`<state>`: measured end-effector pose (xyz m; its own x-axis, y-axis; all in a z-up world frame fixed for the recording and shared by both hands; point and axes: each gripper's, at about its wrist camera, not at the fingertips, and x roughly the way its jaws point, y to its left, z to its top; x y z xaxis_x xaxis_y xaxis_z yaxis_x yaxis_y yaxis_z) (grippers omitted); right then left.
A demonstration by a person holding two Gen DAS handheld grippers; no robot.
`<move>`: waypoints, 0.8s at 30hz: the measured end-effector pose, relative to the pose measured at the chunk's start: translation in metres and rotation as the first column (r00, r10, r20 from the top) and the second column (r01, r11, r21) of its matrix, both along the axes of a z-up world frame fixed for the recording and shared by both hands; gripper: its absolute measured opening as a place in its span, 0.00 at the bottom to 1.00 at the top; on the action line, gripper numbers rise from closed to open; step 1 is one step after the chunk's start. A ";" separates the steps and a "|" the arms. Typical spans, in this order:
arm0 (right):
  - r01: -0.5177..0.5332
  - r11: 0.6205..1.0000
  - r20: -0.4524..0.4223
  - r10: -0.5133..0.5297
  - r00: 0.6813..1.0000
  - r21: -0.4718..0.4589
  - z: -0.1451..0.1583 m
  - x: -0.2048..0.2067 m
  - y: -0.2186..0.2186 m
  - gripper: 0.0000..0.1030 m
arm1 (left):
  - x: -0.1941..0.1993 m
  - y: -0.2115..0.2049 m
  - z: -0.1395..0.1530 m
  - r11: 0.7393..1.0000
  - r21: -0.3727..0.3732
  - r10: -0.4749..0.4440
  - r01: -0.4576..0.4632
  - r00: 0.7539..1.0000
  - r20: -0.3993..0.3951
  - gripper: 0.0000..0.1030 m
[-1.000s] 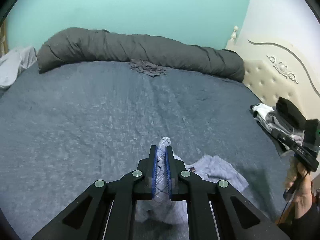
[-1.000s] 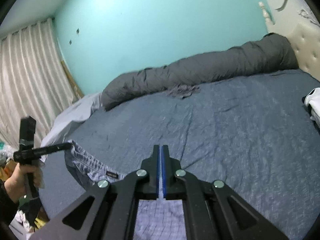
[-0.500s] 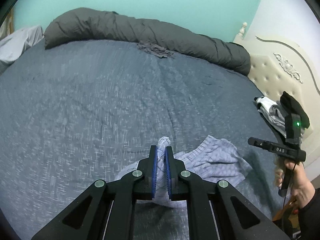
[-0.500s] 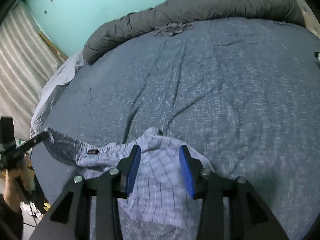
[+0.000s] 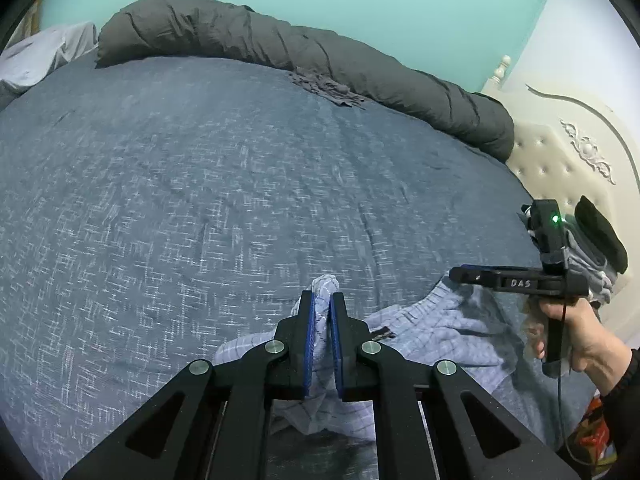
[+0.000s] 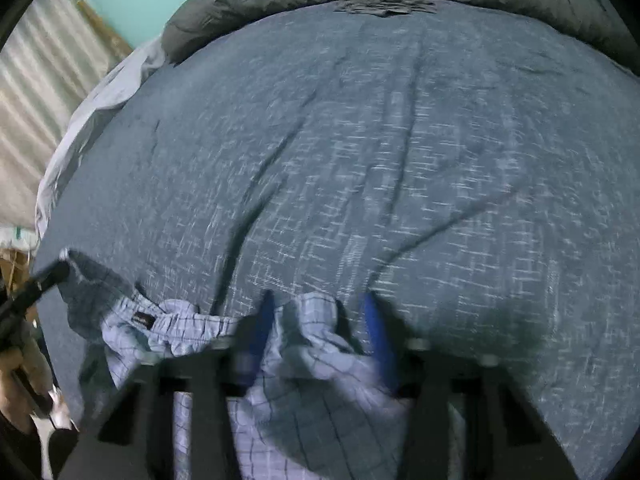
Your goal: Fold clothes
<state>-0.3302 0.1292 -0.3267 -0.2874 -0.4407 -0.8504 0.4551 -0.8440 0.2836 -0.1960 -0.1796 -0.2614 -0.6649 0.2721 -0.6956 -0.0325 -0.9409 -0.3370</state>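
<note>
Light checked shorts [image 5: 432, 332] lie rumpled at the bed's [image 5: 200, 200] near edge. Left gripper [image 5: 321, 312] jaws are clamped on a bunched corner; right gripper [image 6: 316, 320] jaws stand apart over the waistband. Thin, limp cloth likely slides and sags; the elastic waistband seems the firmest hold.

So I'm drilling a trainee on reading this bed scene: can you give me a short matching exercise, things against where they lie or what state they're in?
Things:
1. left gripper
2. right gripper
3. dark grey duvet
4. stack of clothes

States or places:
A. rolled along the bed's far edge
B. open over the cloth
C. by the headboard
D. shut on the plaid shorts

Pairs: 1-D, 2-B, 3-A, 4-C
</note>
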 end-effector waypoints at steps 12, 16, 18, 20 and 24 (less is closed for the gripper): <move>-0.019 0.998 -0.249 0.003 0.969 -0.062 0.089 0.056 0.037 0.05 | 0.013 -0.007 0.040 0.999 0.013 0.036 -0.035 0.998 -0.057 0.08; -0.021 0.993 -0.342 -0.019 0.940 -0.112 0.142 0.079 0.057 0.05 | 0.024 -0.004 0.070 0.999 0.021 0.042 -0.040 0.994 -0.097 0.08; -0.022 0.992 -0.378 -0.026 0.925 -0.123 0.162 0.092 0.059 0.05 | 0.032 0.000 0.088 0.999 0.021 0.041 -0.038 0.992 -0.123 0.08; -0.024 0.991 -0.407 -0.031 0.913 -0.128 0.180 0.094 0.058 0.05 | 0.040 0.005 0.107 0.999 0.017 0.036 -0.033 0.988 -0.151 0.08; -0.028 0.988 -0.458 -0.046 0.888 -0.155 0.219 0.117 0.078 0.05 | 0.060 0.017 0.148 1.000 0.000 0.016 -0.016 0.978 -0.207 0.08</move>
